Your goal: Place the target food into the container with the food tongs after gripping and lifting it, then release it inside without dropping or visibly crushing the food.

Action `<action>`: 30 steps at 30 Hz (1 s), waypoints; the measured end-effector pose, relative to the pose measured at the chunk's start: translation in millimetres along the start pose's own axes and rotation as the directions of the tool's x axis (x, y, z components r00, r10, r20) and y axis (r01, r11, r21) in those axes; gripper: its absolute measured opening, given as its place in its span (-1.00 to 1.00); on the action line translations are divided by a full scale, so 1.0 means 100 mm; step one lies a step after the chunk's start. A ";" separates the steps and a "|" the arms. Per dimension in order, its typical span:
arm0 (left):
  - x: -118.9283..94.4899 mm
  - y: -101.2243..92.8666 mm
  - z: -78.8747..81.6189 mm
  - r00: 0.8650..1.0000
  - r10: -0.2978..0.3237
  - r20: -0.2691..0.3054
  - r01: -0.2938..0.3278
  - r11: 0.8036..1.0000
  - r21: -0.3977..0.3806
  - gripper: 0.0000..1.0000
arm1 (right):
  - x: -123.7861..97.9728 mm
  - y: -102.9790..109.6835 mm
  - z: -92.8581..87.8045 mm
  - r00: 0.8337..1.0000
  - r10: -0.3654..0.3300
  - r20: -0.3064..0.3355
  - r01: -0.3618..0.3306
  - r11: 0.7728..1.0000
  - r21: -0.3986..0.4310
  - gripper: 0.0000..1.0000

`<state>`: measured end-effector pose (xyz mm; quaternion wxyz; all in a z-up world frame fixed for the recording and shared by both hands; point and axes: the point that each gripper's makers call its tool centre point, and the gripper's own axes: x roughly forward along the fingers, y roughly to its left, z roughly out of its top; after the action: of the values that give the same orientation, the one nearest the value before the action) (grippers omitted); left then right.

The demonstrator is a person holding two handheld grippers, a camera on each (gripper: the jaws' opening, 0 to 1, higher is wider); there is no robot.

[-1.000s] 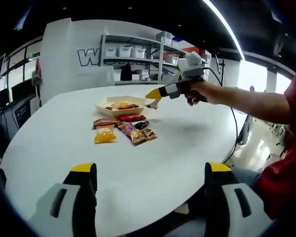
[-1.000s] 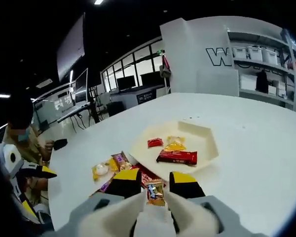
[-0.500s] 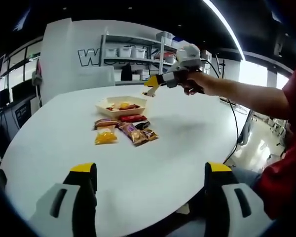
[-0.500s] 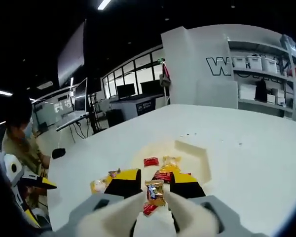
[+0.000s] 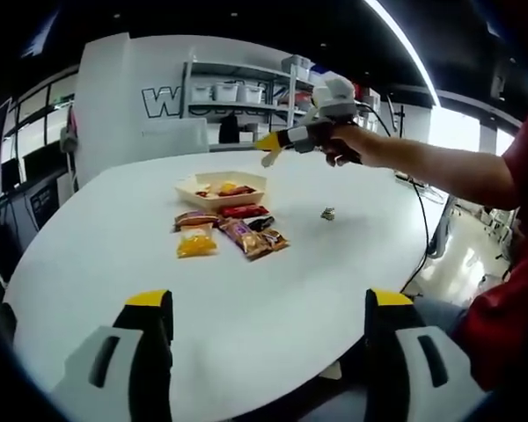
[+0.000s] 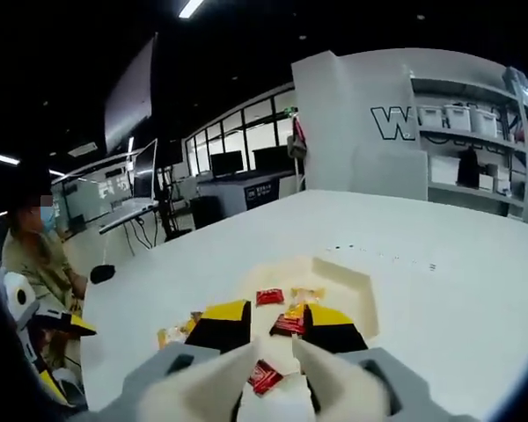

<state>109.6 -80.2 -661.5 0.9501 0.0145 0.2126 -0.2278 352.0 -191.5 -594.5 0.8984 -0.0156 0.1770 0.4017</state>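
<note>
Left gripper view: the left gripper (image 5: 270, 301) is held low at the near edge of the white table (image 5: 97, 264). Its jaws are spread wide and nothing is held in them, so it looks to be just waiting. The right gripper (image 5: 266, 149) is held up high in the air, over the far side of the cream tray (image 5: 246, 195). A few snack packs are already laid in the tray. More snack packs (image 5: 233, 233) are set in a bunch just in front of it. One small sweet (image 5: 327, 213) is seen alone on the bare table, well apart from the tray and off to one side.

In the right gripper view, the jaws are a little apart and nothing is pinched between them. A red pack (image 6: 266, 376) is seen through the gap, lower down. The small sweet is probably the food meant for the tray, so it would need to be picked up again.
</note>
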 end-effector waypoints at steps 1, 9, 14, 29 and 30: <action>0.01 0.00 -0.01 1.000 -0.001 -0.003 0.001 1.000 0.001 0.75 | -0.01 -0.01 -0.02 1.000 -0.003 -0.002 0.003 1.000 -0.007 -0.61; 0.06 -0.05 -0.01 1.000 -0.015 -0.005 0.015 1.000 0.004 0.75 | -0.19 -0.08 -0.15 1.000 -0.012 -0.008 0.012 1.000 0.022 -0.59; 0.10 -0.09 -0.04 1.000 -0.026 -0.014 0.026 1.000 0.005 0.75 | -0.31 -0.14 -0.27 1.000 -0.026 -0.011 0.026 0.999 0.043 -0.59; 0.13 -0.17 -0.04 0.999 -0.045 -0.017 0.045 0.999 0.010 0.75 | -0.63 -0.22 -0.54 0.997 -0.070 -0.019 0.071 0.995 0.074 -0.56; 0.14 -0.17 -0.04 0.999 -0.046 -0.017 0.046 0.999 0.011 0.75 | -0.65 -0.22 -0.55 0.997 -0.072 -0.021 0.074 0.995 0.073 -0.55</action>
<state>111.3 -101.0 -669.8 0.9427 0.0167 0.2196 -0.2507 311.8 -262.3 -627.2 0.9108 0.0076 0.1992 0.3616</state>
